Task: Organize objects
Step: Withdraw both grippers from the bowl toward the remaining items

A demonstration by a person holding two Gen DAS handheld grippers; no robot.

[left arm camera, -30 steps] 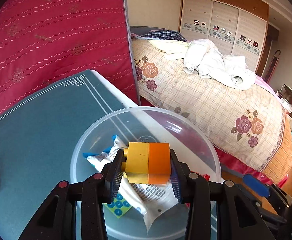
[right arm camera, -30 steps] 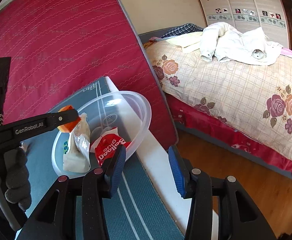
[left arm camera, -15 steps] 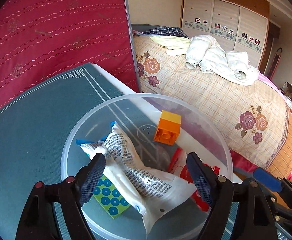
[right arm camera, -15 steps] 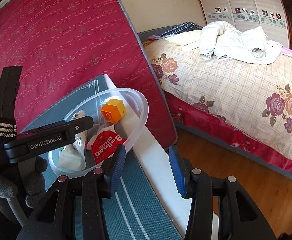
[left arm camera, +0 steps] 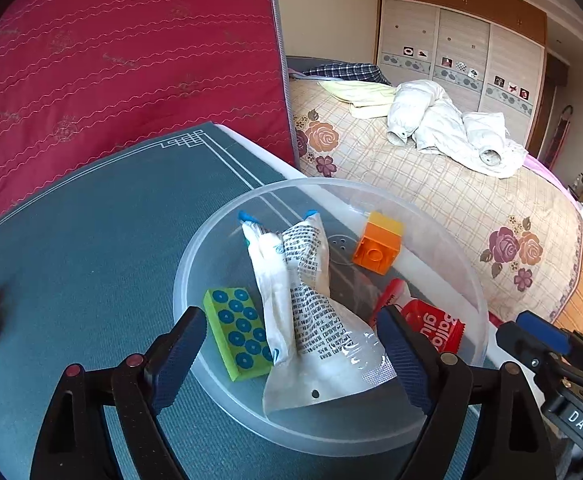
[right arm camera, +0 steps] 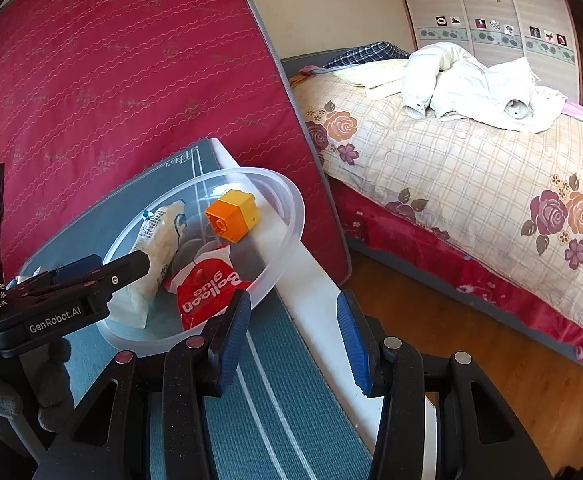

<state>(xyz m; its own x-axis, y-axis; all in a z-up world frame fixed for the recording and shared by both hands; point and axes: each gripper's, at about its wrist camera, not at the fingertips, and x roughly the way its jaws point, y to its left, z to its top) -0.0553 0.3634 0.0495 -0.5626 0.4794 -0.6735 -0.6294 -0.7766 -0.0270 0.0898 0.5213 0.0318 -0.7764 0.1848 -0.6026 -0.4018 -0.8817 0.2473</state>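
A: Left gripper: jaws opening, spread wide over near rim of bowl; nothing pinched, white packet lying between pads, untouched.

B: Block?

A: Orange-yellow, loose on far side of bowl floor, tilted, studs facing camera. Apart from both grippers.

B: Other contents?

A: Green dotted pad at left, red glue packet at right, partly behind right pad.

B: Right gripper?

A: Partly open, empty, poised above mat edge just beside bowl. Bowl resting on mat near table's white border.
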